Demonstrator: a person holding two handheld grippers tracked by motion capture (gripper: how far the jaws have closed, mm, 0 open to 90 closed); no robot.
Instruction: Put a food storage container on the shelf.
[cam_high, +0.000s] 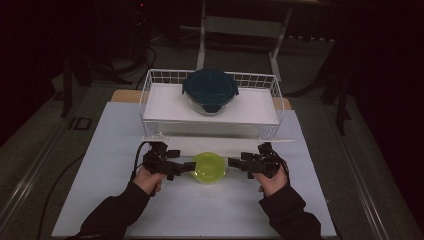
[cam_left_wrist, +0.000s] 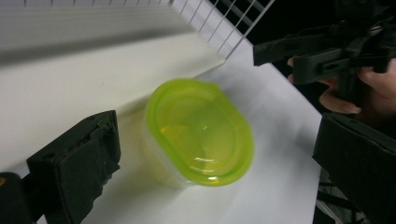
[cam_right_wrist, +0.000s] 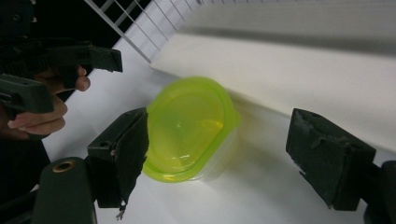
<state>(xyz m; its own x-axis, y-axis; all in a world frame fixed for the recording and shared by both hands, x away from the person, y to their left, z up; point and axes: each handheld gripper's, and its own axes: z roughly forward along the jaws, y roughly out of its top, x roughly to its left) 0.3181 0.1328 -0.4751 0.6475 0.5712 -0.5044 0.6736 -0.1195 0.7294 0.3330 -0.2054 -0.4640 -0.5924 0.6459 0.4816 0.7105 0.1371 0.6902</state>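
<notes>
A small clear container with a yellow-green lid (cam_high: 209, 167) stands on the white table, just in front of the wire basket. My left gripper (cam_high: 189, 167) comes at it from the left, my right gripper (cam_high: 231, 162) from the right. In the left gripper view the container (cam_left_wrist: 201, 133) lies between the wide-apart jaws of the left gripper (cam_left_wrist: 219, 128), touching neither. In the right gripper view the container (cam_right_wrist: 187, 126) sits between the spread jaws of the right gripper (cam_right_wrist: 219, 126), close to the left jaw. Both grippers are open and hold nothing.
A white wire basket (cam_high: 150, 95) stands at the back of the table (cam_high: 110, 150). Inside it sits a round glass container with a dark teal clip lid (cam_high: 210, 90). The basket's low front edge (cam_high: 165, 137) runs just behind the grippers. Dark floor surrounds the table.
</notes>
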